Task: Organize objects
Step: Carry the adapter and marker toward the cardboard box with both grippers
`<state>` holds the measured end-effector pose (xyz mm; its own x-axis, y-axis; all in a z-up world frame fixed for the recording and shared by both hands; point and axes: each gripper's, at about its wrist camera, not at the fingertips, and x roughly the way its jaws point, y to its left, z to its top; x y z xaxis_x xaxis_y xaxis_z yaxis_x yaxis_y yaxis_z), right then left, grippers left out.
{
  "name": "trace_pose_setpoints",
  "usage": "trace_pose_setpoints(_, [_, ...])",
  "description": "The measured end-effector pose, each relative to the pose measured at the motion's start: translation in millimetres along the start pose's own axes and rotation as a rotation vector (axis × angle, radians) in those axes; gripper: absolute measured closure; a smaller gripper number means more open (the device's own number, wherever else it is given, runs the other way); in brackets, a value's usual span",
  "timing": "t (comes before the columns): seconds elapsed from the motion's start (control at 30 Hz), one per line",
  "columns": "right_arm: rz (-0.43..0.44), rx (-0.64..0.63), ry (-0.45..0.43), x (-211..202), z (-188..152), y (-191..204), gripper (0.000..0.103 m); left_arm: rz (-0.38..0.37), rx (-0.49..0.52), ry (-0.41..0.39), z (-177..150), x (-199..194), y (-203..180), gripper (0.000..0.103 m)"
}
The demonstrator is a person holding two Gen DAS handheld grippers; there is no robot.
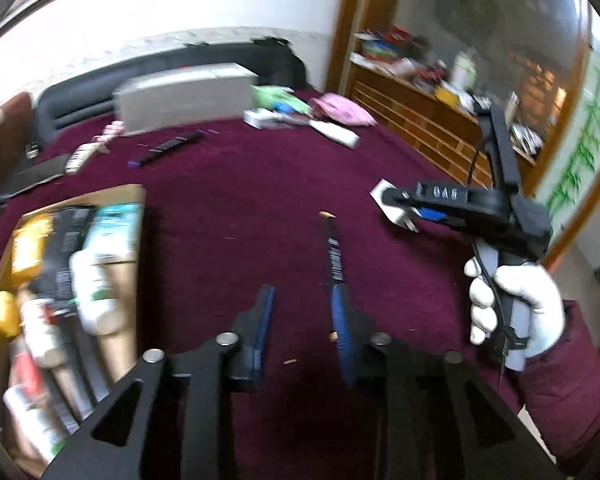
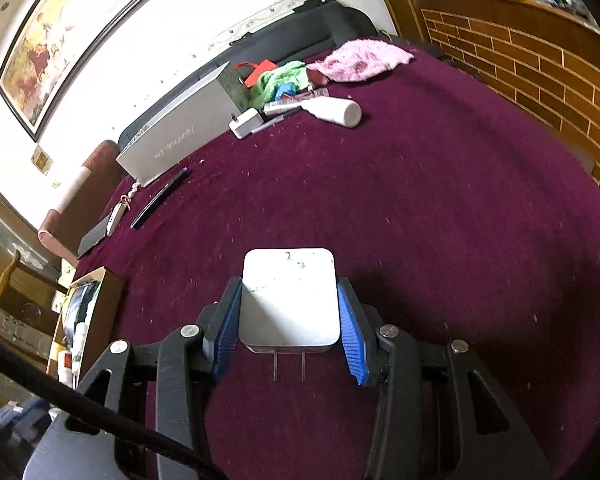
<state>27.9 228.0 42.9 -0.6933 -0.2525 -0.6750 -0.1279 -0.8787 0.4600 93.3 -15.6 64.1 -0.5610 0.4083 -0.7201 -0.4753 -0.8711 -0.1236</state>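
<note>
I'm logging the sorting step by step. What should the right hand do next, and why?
Probably carry the white charger toward the box. The right gripper already clamps it above the cloth, and the box holds other sorted items.

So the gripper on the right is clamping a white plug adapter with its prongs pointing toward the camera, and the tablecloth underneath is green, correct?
Not quite: the tablecloth is dark maroon, not green. The right wrist view shows it plainly. The rest holds: the right gripper does clamp the white plug adapter, prongs toward the camera.
</note>
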Motion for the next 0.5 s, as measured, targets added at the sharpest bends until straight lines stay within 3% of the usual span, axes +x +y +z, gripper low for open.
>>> trace_pose_setpoints(0.17, [0.013,0.014,0.010,-12.8,-7.5,-8.5,0.060,0.005,0.065,0.060,13.9,51.5,-25.8,0.077])
trace_pose_setpoints(0.33, [0.024,0.007,0.008,-22.7,-8.4,-12.1,0.060,0.095,0.138,0.148,16.1,98.0,-38.2,0.077])
trace_pose_setpoints(0.4, [0.028,-0.001,0.005,-25.8,-8.8,-11.5,0.060,0.096,0.146,0.132,12.5,101.1,-38.4,0.077])
trace_pose_setpoints(0.43, [0.028,-0.005,0.003,-25.9,-8.2,-10.6,0.060,0.090,0.145,0.128,12.3,100.4,-37.8,0.078])
trace_pose_setpoints(0.47, [0.029,-0.010,0.002,-26.7,-8.1,-9.6,0.060,0.079,0.133,0.134,12.7,99.4,-35.9,0.091])
trace_pose_setpoints(0.5, [0.031,-0.016,0.000,-27.3,-7.8,-8.0,0.060,0.065,0.115,0.139,13.5,97.2,-32.8,0.092])
